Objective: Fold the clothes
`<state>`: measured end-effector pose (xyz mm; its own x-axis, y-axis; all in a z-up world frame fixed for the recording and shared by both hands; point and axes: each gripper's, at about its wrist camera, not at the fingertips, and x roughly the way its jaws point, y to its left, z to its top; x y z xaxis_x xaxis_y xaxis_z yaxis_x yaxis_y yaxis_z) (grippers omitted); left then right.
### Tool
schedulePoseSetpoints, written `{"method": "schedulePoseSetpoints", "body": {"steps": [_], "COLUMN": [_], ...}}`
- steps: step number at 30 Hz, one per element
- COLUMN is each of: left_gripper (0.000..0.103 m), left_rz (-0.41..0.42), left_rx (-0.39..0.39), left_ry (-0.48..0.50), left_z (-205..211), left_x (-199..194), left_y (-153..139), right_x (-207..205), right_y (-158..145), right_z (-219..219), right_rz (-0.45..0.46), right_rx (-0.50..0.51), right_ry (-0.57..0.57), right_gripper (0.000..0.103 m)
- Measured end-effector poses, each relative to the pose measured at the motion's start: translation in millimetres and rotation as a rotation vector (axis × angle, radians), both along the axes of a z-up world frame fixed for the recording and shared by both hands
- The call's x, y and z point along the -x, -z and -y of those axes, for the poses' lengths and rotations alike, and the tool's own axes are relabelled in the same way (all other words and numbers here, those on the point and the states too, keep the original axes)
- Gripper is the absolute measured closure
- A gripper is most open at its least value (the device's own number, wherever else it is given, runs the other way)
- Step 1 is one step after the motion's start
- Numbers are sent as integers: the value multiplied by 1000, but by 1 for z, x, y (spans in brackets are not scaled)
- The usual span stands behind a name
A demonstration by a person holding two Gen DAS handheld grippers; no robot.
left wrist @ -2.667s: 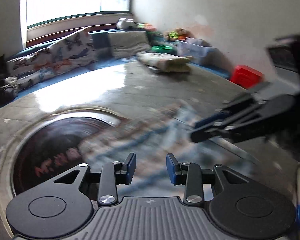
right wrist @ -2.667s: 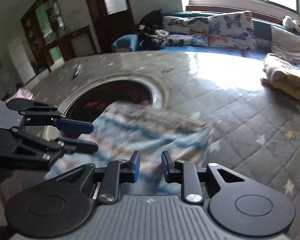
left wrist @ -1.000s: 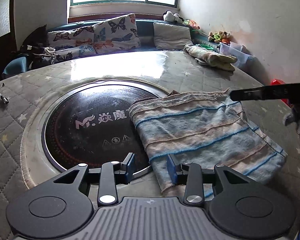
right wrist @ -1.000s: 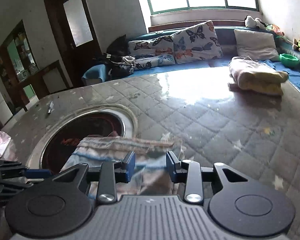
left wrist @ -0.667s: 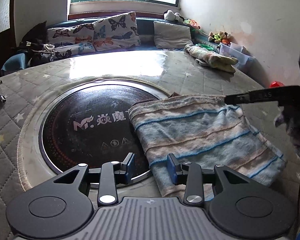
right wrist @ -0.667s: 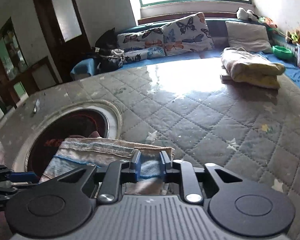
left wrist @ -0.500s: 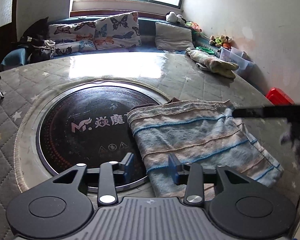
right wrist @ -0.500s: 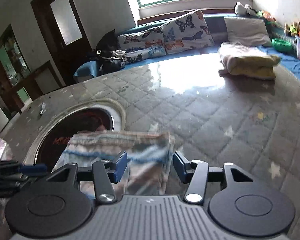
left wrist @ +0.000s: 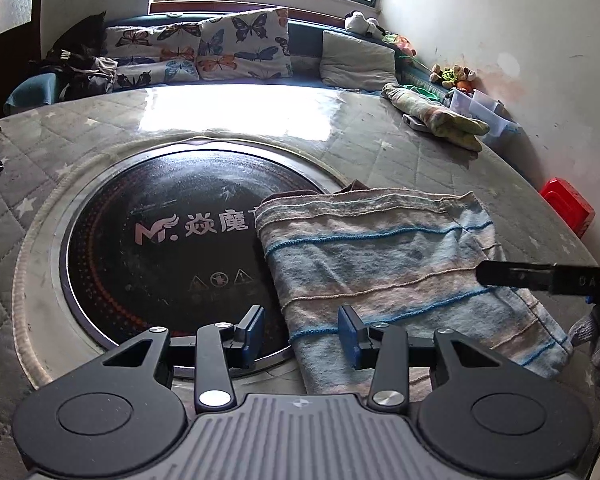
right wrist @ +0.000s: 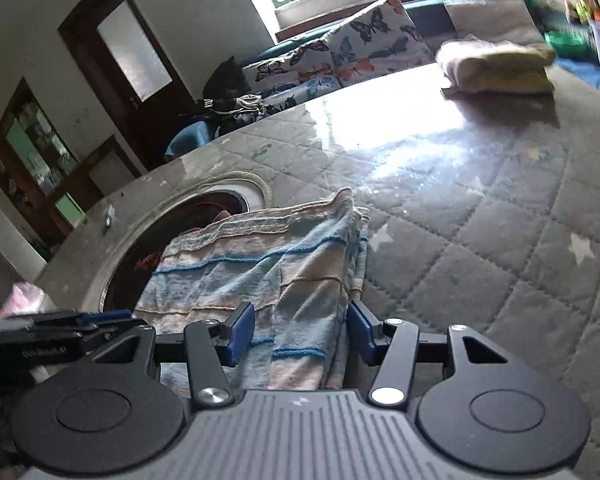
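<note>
Through the left wrist camera I see my left gripper (left wrist: 301,330) spread wide at the bottom of the frame, its blue pads holding nothing, with the near corner of the folded striped cloth (left wrist: 384,264) lying just beyond and between them. The cloth, in pale blue and beige bands, sits in the centre right of that frame, flat on the quilted grey table (left wrist: 400,152), its left edge overlapping the round black cooktop (left wrist: 160,240) set into the table. The right gripper pokes in from the right edge of the same frame as a dark bar over the cloth's right side. In the right wrist camera my right gripper (right wrist: 300,330) is also spread apart and empty, low over the cloth (right wrist: 260,264), which fills the lower centre with its stacked right edge beside the right pad. The left gripper shows blurred at the lower left of that frame. A second folded bundle (right wrist: 496,66) rests on the table in the upper right, and butterfly cushions (left wrist: 220,46) line the bench under the window.
</note>
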<state>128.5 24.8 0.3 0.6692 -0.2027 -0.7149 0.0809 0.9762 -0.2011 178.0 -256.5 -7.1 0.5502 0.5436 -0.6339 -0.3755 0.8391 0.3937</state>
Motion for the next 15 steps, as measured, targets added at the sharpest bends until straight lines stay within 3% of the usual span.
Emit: {"method": "schedulePoseSetpoints", "body": {"steps": [8, 15], "left_gripper": [61, 90], "left_rz": [-4, -2], "left_rx": [4, 34], "left_ry": [-16, -2], "left_z": [0, 1], "left_x": [-1, -1], "left_y": [-1, -4], "right_x": [4, 9], "right_y": [1, 1], "right_z": [-3, -1], "right_rz": [-7, -4], "right_rx": [-21, -63], "right_ry": [24, 46], "right_gripper": [76, 84]}}
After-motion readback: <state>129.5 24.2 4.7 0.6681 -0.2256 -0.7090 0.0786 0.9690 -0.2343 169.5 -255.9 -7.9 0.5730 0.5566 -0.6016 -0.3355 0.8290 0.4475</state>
